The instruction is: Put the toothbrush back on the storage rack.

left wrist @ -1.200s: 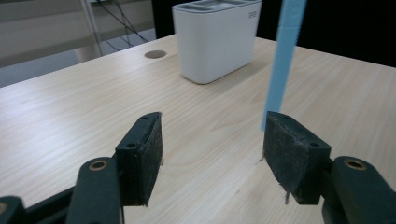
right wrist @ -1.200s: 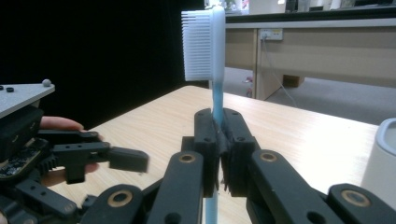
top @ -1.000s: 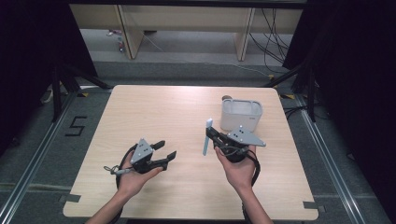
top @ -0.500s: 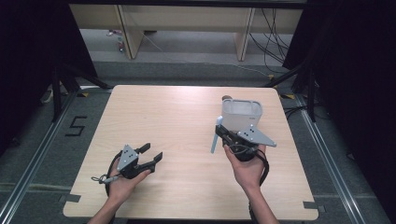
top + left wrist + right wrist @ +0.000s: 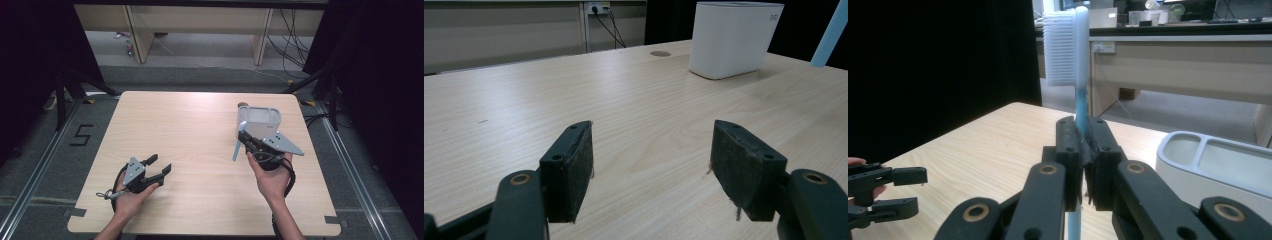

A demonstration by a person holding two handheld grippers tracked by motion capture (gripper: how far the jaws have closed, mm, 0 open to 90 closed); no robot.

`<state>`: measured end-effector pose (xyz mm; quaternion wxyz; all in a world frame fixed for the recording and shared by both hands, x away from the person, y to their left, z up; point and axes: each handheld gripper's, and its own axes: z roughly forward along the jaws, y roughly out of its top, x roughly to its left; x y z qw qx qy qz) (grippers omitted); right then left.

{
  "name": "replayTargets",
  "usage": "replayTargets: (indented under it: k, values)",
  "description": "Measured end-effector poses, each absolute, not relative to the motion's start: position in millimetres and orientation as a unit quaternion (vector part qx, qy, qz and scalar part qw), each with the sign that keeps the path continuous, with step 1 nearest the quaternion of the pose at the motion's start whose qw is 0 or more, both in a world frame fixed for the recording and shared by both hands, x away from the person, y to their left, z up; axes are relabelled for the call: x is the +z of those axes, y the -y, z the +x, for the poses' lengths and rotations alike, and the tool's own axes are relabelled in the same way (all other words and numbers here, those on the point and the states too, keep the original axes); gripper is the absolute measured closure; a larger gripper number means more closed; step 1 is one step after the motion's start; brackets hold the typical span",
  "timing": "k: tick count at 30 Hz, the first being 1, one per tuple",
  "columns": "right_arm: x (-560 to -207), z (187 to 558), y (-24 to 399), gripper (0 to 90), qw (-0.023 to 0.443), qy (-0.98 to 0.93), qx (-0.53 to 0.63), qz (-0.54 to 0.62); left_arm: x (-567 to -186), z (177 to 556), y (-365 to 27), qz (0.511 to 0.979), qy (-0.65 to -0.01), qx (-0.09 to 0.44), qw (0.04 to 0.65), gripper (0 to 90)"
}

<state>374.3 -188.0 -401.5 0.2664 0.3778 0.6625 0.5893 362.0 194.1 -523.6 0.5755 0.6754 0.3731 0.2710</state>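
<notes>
Right hand-held gripper [image 5: 1083,150] clamps a light-blue plastic toothbrush [image 5: 1075,75]; left hand-held gripper [image 5: 651,165] just opened wide, empty. White ribbed holder [image 5: 734,37]: small lettering unreadable. Floor tape reads "5" [image 5: 81,135].

Bright tabletop, dark surroundings, soft shadows
</notes>
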Motion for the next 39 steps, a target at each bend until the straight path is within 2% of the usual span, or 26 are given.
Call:
replayTargets:
  k: [16,31,39]
  values:
    - [-398,374,204,86.0,0.27,-0.642,0.595,0.401,-523,358,-191,0.675,-0.376,0.3,0.559,32.9]
    - [-393,381,222,86.0,0.293,-0.637,0.585,0.408,-524,357,-193,0.661,-0.371,0.297,0.581,33.3]
    - [-389,381,230,86.0,0.31,-0.637,0.578,0.404,-523,356,-191,0.669,-0.375,0.302,0.566,33.8]
